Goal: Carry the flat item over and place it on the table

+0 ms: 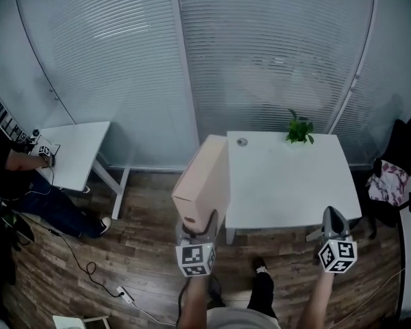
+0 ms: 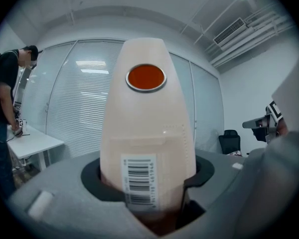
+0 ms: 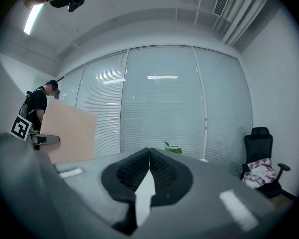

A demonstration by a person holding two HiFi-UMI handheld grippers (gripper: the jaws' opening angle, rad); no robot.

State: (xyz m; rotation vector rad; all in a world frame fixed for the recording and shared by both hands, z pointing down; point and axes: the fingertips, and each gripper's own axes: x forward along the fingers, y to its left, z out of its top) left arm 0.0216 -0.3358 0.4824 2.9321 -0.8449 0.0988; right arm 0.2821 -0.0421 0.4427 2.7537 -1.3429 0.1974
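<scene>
Counter (image 1: 288, 184): white, beyond the fingers.
Left gripper (image 2: 149, 195): fingers clamped on flat box (image 2: 147, 123), lower end.
Right gripper (image 3: 149, 158): fingers pressed together, empty.

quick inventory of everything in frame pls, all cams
flat box: 1, pale peach, barcode label and orange round inset, held on edge beside the centre table's left side
centre table: 1, white, ahead of the person
potted plant: 1, green, far edge of centre table
round disc: 1, grey, far left of centre table
side table: 1, white, at left
other person: 1, dark clothes, at side table
office chair: 1, black, at right
patterned cloth: 1, pink and white, on office chair
power strip: 1, white, on wood floor, lower left
left gripper: 1, grey, shut on flat box
right gripper: 1, grey, jaws together, empty
</scene>
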